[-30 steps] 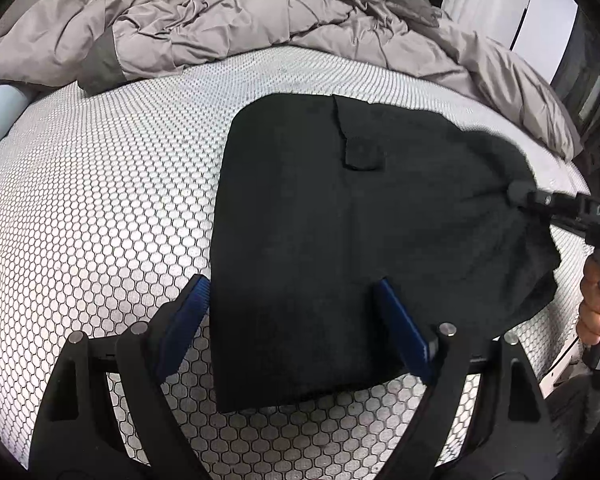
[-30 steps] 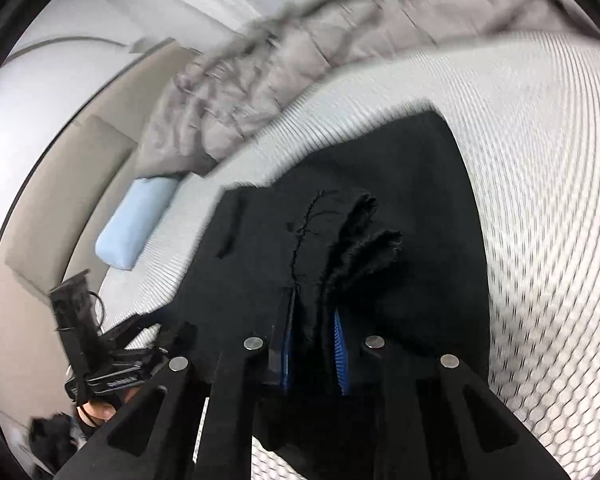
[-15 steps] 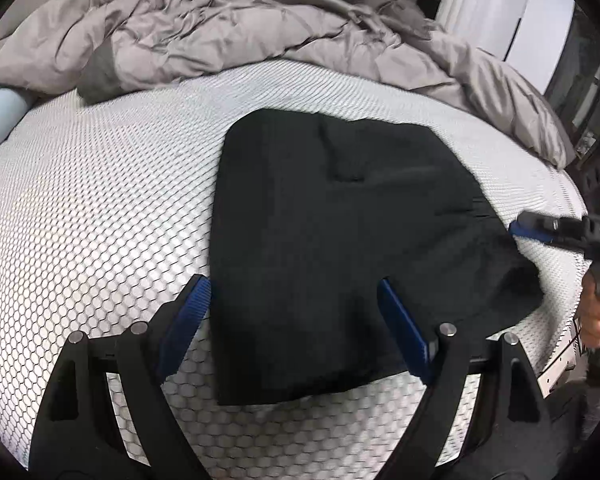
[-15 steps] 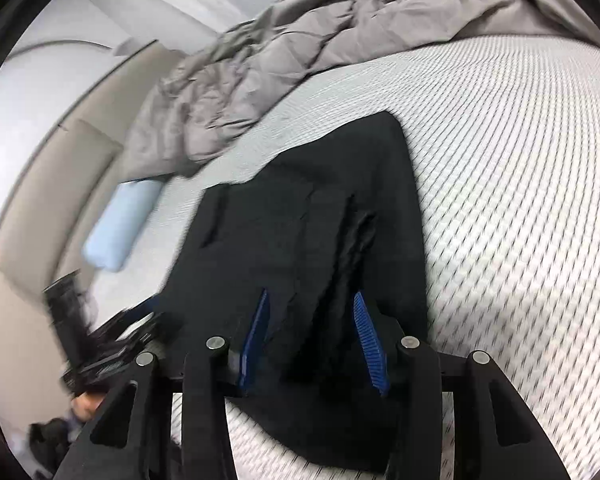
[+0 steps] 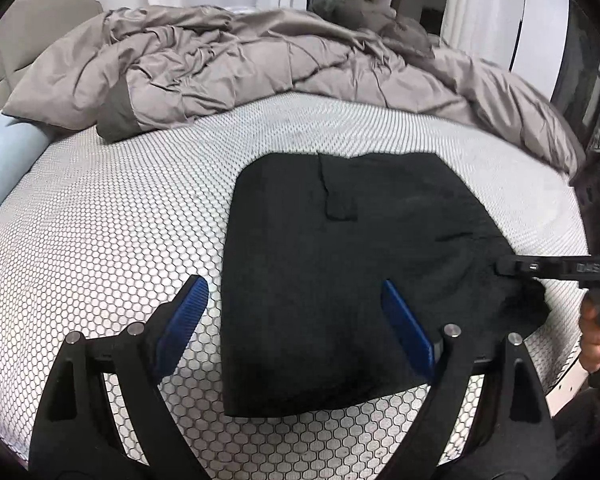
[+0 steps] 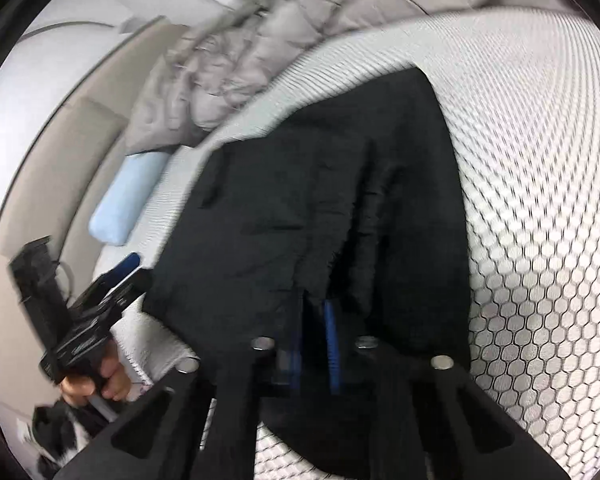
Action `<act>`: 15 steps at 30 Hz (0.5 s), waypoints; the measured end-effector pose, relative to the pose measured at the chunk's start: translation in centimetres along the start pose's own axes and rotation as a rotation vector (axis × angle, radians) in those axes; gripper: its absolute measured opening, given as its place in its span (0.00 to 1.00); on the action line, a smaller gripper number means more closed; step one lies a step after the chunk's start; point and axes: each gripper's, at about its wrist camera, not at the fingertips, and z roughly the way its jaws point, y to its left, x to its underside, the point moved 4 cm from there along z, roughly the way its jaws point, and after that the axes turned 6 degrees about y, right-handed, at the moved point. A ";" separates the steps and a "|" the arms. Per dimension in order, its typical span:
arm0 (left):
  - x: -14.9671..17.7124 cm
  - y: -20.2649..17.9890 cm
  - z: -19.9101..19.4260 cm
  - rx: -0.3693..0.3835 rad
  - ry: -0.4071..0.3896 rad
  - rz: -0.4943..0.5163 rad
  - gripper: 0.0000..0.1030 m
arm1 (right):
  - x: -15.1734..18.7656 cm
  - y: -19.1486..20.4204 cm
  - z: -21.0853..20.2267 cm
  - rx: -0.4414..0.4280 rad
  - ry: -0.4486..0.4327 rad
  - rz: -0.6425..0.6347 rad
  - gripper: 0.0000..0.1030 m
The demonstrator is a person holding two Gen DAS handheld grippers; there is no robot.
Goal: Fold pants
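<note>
Black pants (image 5: 340,260) lie folded into a flat block on the honeycomb-patterned bed (image 5: 100,240). My left gripper (image 5: 292,284) hovers over their near left part. Its jaws are wide and still opening, one blue pad over the bed and one over the cloth, pressing on nothing. My right gripper (image 5: 500,268) comes in from the right and is shut on the pants' bunched right edge. In the right wrist view its blue pads (image 6: 330,332) sit close together with dark folds of the pants (image 6: 300,200) pinched between them. The left gripper (image 6: 134,268) shows there at the left.
A crumpled grey duvet (image 5: 220,68) is heaped across the far side of the bed. A light blue pillow (image 5: 4,152) lies at the left edge by the beige headboard (image 6: 80,140). A hand (image 5: 596,336) holds the right gripper's handle beyond the bed's right edge.
The right gripper let go of the lifted cloth, stood open beside the pants, and has now shut on their right edge. The left gripper has risen slightly, so more of the duvet shows.
</note>
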 end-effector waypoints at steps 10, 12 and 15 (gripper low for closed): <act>0.6 -6.7 -0.9 0.122 -0.021 0.145 0.85 | 1.7 -1.8 -0.5 0.071 0.059 0.028 0.13; 1.5 -10.3 0.6 0.167 0.025 0.213 0.85 | 2.0 -1.6 -2.4 0.103 0.011 0.006 0.18; 3.0 -14.9 2.4 0.213 0.077 0.323 0.85 | 3.2 -2.6 -4.2 0.116 -0.006 0.027 0.22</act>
